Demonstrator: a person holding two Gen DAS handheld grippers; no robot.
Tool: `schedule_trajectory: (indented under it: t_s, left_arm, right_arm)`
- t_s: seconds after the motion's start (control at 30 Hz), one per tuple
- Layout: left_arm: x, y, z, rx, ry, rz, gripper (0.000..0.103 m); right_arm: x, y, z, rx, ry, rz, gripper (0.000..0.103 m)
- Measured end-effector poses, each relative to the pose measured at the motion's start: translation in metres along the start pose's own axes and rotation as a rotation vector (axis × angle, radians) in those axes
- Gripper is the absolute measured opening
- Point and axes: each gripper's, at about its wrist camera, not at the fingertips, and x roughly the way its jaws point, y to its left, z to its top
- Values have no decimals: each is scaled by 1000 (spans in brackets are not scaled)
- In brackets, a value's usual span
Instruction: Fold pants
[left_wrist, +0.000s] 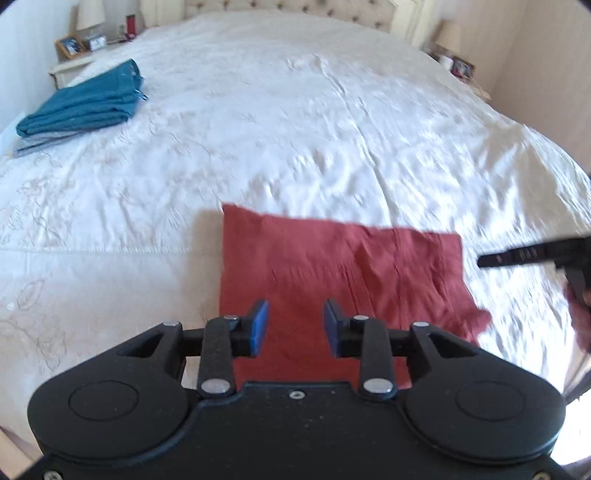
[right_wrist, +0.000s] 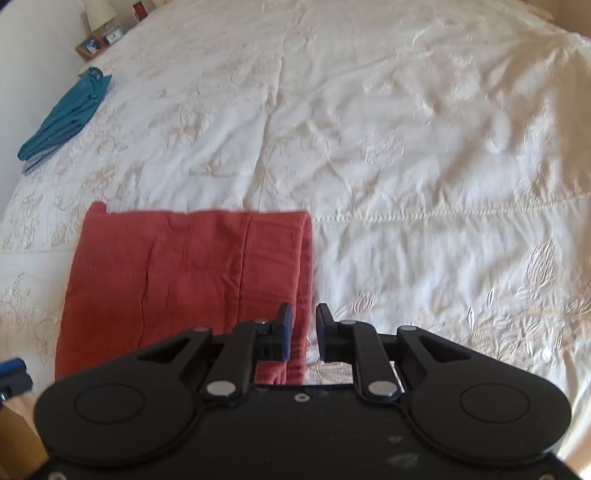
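Observation:
The red pants lie folded into a rectangle on the white bedspread, near its front edge. My left gripper is open and empty, hovering over the near edge of the pants. My right gripper is open with a narrower gap, above the folded right edge of the pants; nothing sits between its fingers. The right gripper also shows in the left wrist view, at the right of the pants. A bit of the left gripper shows at the left edge of the right wrist view.
A folded teal garment on a grey one lies at the bed's far left; it also shows in the right wrist view. Nightstands with a lamp, frames and a clock flank the tufted headboard. Embroidered bedspread spreads right.

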Motion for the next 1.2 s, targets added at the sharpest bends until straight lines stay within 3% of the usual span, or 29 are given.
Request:
schedule_trajectory:
  t_s: [0.23, 0.4, 0.43, 0.5, 0.63, 0.83, 1.0, 1.1, 1.2]
  left_arm:
    - [93, 10, 50, -28, 24, 83, 44]
    - [165, 58, 51, -173, 183, 237, 51]
    - [174, 68, 49, -202, 203, 221, 52]
    - [175, 71, 49, -186, 190, 212, 54]
    - [154, 49, 47, -18, 157, 252, 52]
    - [89, 36, 25, -32, 125, 216, 50]
    - [77, 7, -26, 79, 216, 217, 51]
    - [84, -3, -62, 146, 247, 280, 53]
    - [83, -5, -67, 148, 252, 284, 53]
  right_arm:
    - [17, 32, 11, -84, -23, 71, 23]
    - [50, 31, -4, -104, 62, 13, 22]
    - [56, 28, -8, -102, 79, -10, 22]
    - [61, 21, -14, -83, 93, -25, 24]
    - [58, 11, -16, -37, 98, -14, 26]
    - [28, 12, -17, -44, 43, -20, 30]
    - [16, 41, -35, -171, 32, 32, 40]
    - [30, 56, -65, -310, 81, -15, 40]
    - [32, 63, -82, -392, 76, -45, 40]
